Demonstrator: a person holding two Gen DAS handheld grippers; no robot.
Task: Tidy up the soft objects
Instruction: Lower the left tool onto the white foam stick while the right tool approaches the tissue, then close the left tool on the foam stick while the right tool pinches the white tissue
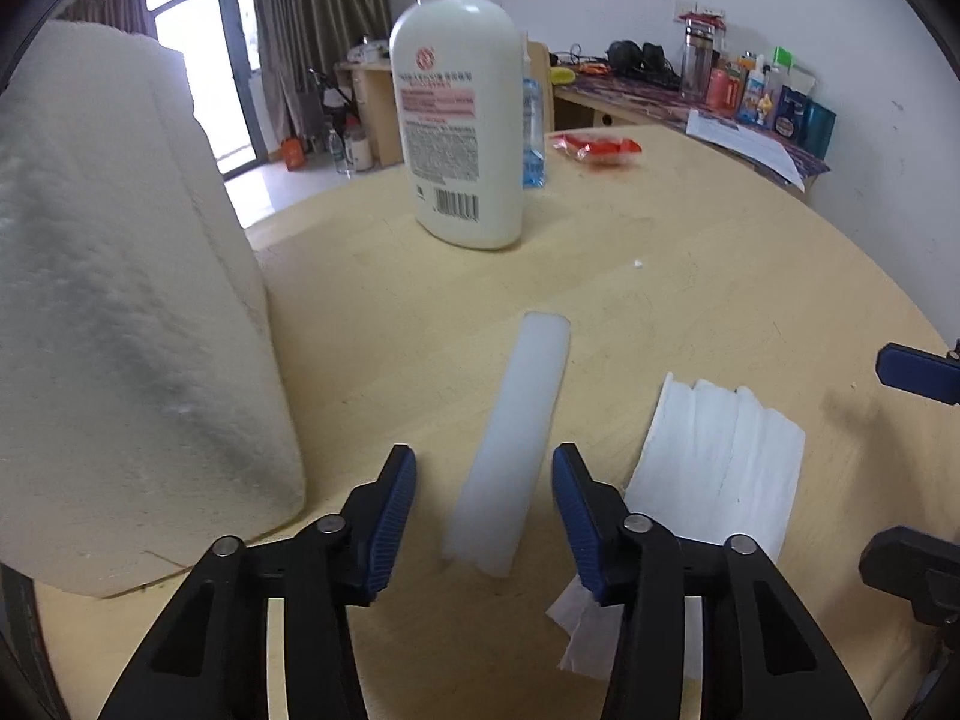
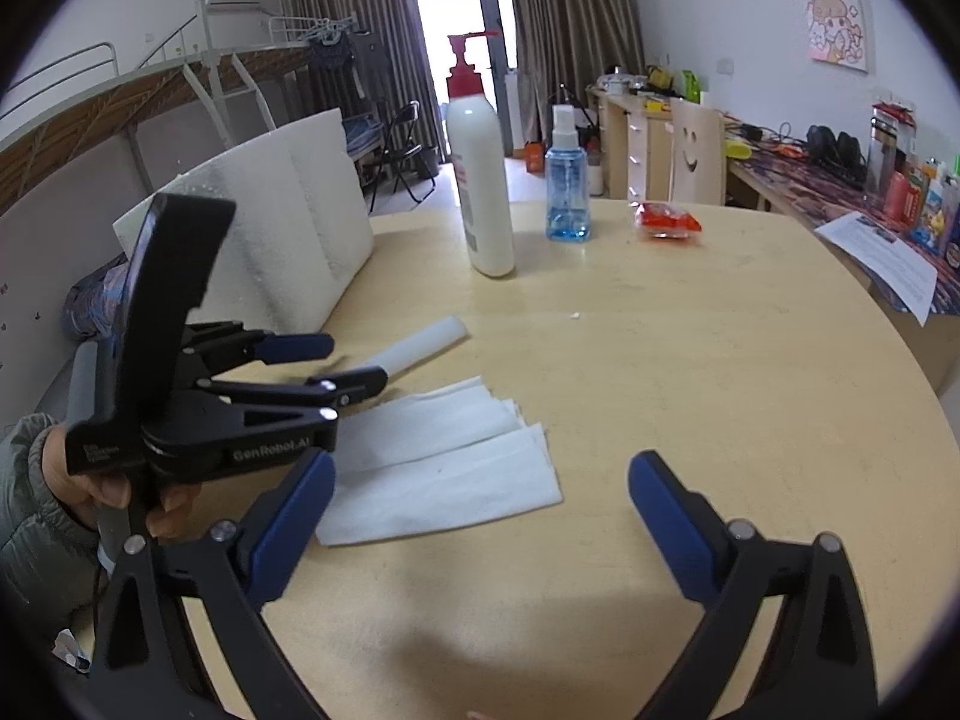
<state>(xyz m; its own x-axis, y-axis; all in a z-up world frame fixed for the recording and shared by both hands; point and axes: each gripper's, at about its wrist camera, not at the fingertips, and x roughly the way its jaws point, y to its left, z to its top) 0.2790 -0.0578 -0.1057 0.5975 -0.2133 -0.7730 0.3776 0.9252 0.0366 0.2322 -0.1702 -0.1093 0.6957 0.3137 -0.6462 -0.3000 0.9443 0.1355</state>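
Observation:
A long white translucent soft strip (image 1: 510, 444) lies on the round wooden table (image 1: 690, 300). My left gripper (image 1: 483, 462) straddles its near end, angled down. The jaws stand open, with a gap between each blue pad and the strip. In the right wrist view the left gripper (image 2: 354, 363) sits over the strip's (image 2: 429, 339) near end, held by a person's hand (image 2: 120, 492). Folded white tissue sheets (image 1: 720, 456) lie just right of the strip. My right gripper (image 2: 480, 468) hovers open above the tissue sheets' (image 2: 444, 468) right edge, holding nothing. One of its fingers (image 1: 912, 372) shows at the frame's right edge.
A big white foam block (image 1: 120, 300) (image 2: 288, 228) stands close on the left. Farther back are a white pump bottle (image 1: 462, 138) (image 2: 486, 192), a blue spray bottle (image 2: 567, 192) and a red packet (image 2: 666, 219). A cluttered desk (image 2: 840, 180) runs along the right wall.

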